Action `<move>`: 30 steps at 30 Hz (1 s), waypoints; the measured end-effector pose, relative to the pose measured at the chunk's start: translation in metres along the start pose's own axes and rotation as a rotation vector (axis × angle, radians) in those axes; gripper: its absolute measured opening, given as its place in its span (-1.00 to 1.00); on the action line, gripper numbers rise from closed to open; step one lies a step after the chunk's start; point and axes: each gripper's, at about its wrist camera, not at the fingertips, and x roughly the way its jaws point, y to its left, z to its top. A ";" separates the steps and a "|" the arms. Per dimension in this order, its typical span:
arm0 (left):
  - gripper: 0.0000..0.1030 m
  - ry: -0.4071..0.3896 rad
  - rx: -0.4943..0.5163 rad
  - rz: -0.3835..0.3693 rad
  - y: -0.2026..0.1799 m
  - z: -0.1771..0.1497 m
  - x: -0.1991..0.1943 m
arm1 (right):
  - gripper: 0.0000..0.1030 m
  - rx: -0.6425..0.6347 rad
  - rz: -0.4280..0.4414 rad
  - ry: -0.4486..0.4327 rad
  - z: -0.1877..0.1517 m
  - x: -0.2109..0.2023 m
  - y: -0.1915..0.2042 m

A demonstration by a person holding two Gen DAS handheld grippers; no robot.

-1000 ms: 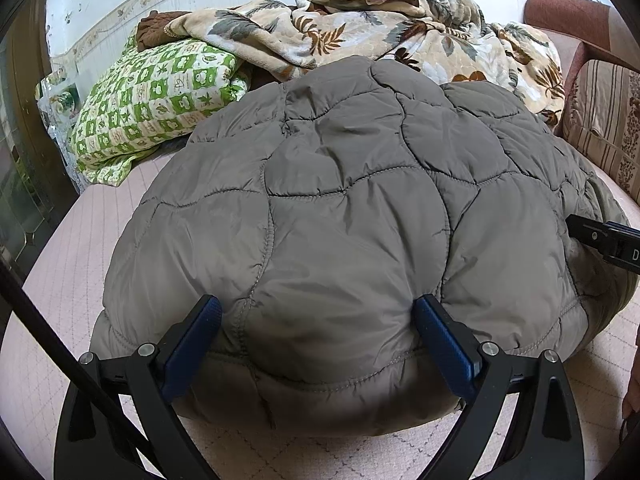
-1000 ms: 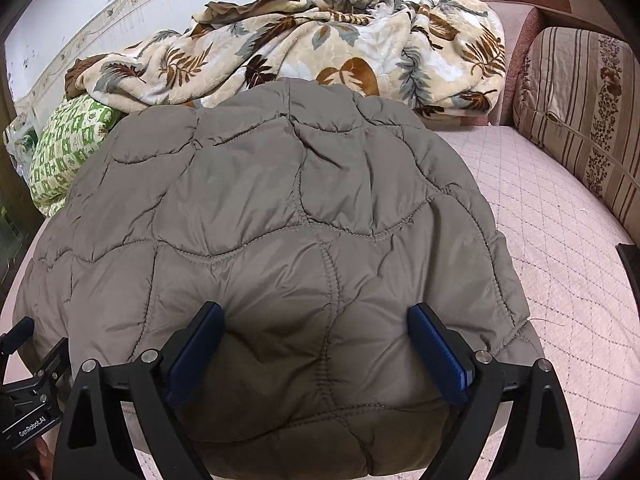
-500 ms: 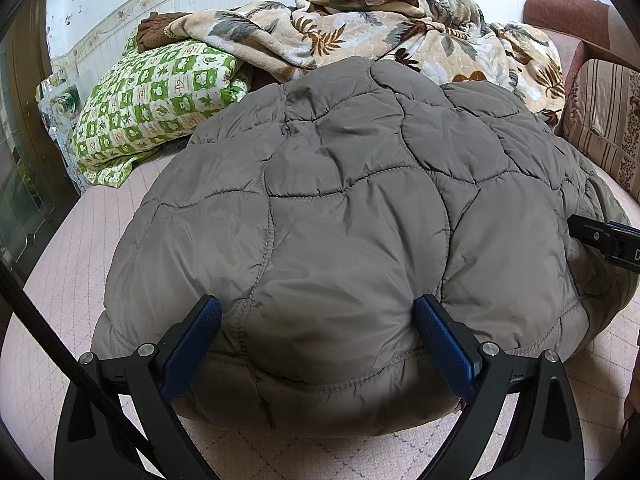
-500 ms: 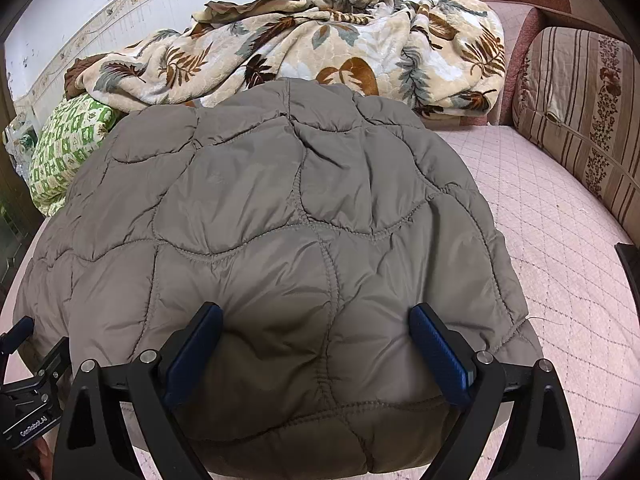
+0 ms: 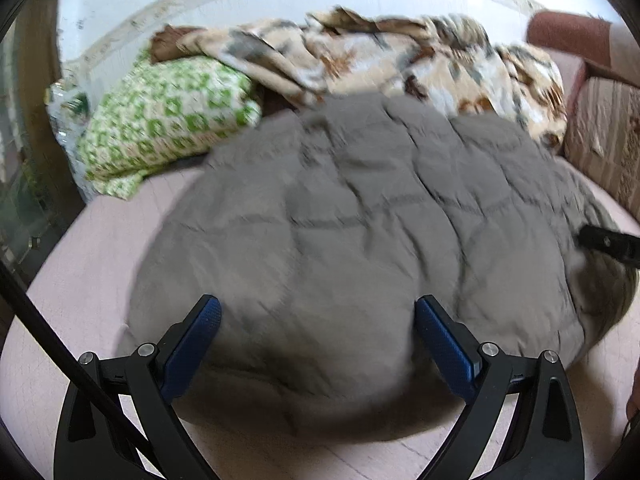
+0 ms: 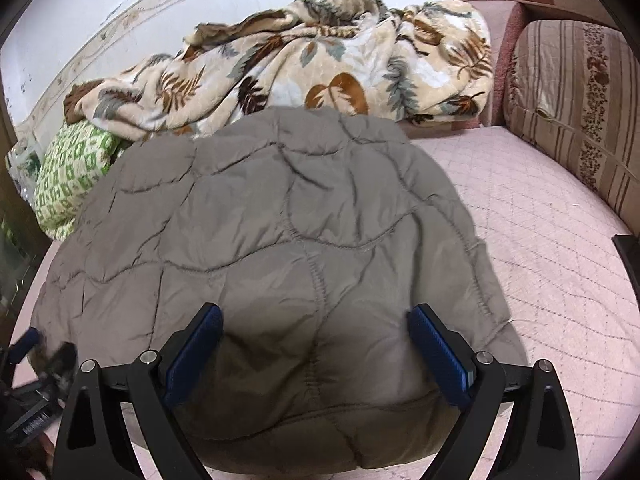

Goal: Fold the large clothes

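We work on a bed [image 6: 540, 264] covered in a pink quilted sheet, with a tiled wall behind it. Nearest to us, at the bottom of each frame, both tools are spread wide and grasp nothing: the left tool [image 5: 316, 344] and the right tool [image 6: 316, 344] each straddle the near hem of the grey quilted jacket [image 6: 280, 240], which fills the centre of both views and lies in a puffy folded mound on the bed. The left view is blurred, so we cannot tell whether its pads touch the fabric.

We judge the fold is largely made and the step in hand is to press and square the bundle. To do it well, we keep the two tools level with each other along the near edge, push down evenly so trapped air escapes toward the far side, and avoid dragging the slippery shell, which would likely spring back or slide on the sheet.

Farther off, a green patterned pillow [image 5: 160, 128] sits at the upper left, a leaf-print blanket [image 6: 320, 64] lies heaped along the top, and a striped cushion [image 6: 580, 112] stands at the upper right.
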 end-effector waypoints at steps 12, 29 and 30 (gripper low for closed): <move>0.90 0.108 -0.142 0.050 0.047 0.001 0.030 | 0.89 0.022 0.009 0.065 -0.001 0.010 -0.007; 0.91 0.130 -0.470 0.014 0.137 -0.003 0.012 | 0.92 0.315 0.045 0.019 0.012 -0.028 -0.090; 0.91 0.148 -0.511 0.005 0.146 -0.007 0.012 | 0.92 0.341 0.049 0.027 0.012 -0.029 -0.095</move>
